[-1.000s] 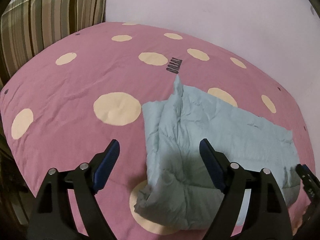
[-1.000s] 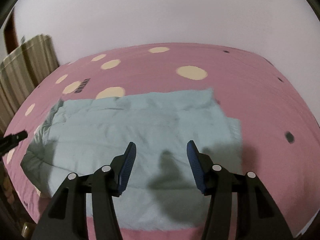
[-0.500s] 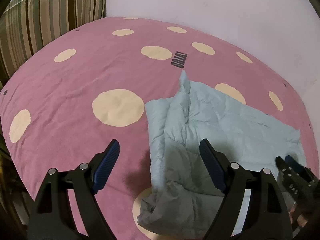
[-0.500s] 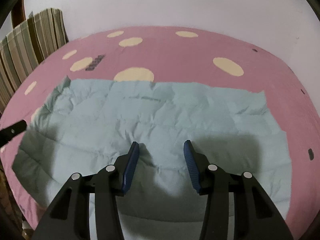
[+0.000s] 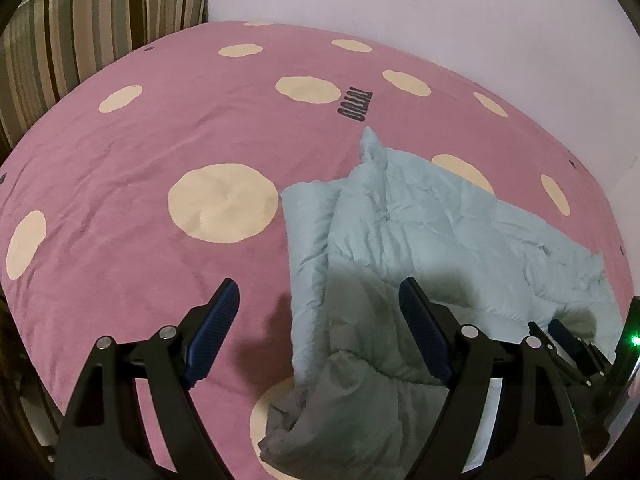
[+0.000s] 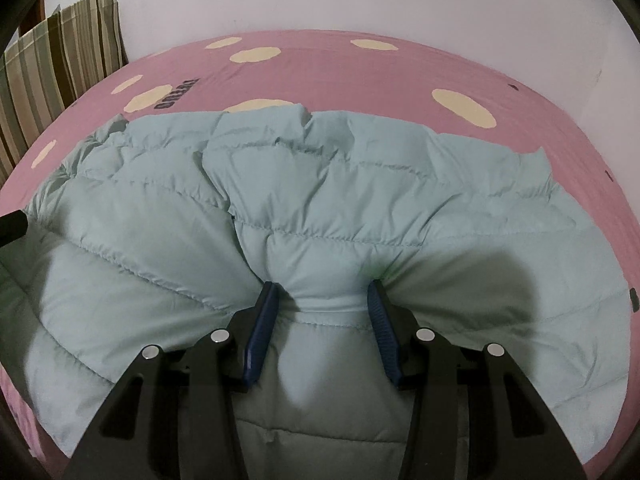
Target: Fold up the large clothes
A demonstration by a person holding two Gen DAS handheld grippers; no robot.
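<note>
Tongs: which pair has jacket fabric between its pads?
The right tongs: light-blue puffer jacket bunches between their pads. The left tongs are wide open, empty.

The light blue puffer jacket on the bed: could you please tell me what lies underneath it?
The puffer jacket lies on a pink bedspread with cream dots; one dot pokes out at its near edge. Whatever else lies beneath is covered.
</note>
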